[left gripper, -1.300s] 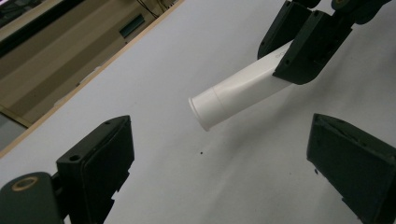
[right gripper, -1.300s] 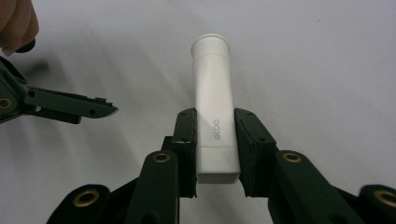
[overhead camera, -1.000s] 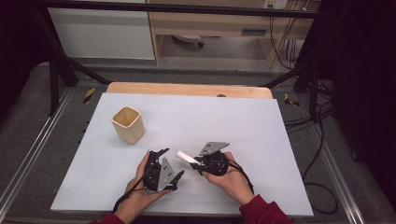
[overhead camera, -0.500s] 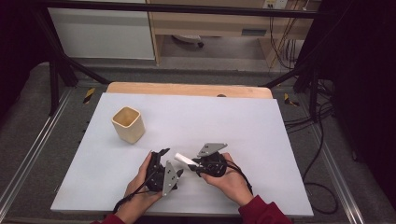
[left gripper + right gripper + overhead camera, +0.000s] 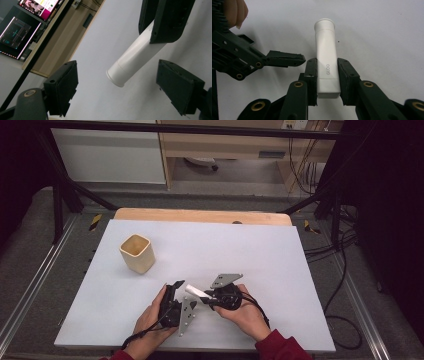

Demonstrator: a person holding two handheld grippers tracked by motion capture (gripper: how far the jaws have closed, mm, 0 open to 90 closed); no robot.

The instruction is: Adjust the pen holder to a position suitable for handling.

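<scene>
Two hand-held grippers at lower centre of the high view. Right hand-held gripper (image 5: 326, 75) clamps a white tube (image 5: 326, 57). Left hand-held gripper (image 5: 120, 85) spread wide, cap end of tube between its jaws, untouched.

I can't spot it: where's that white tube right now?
In the high view, the white tube sits near the table's front middle, clamped in the right tongs, its cap end pointing toward the open left tongs.

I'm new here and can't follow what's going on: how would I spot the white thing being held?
Start at the white table and look to its near edge, where two hands meet. The right gripper clamps a white tube marked GLOO, with a flared cap. The tan cup stands apart, far left.
</scene>
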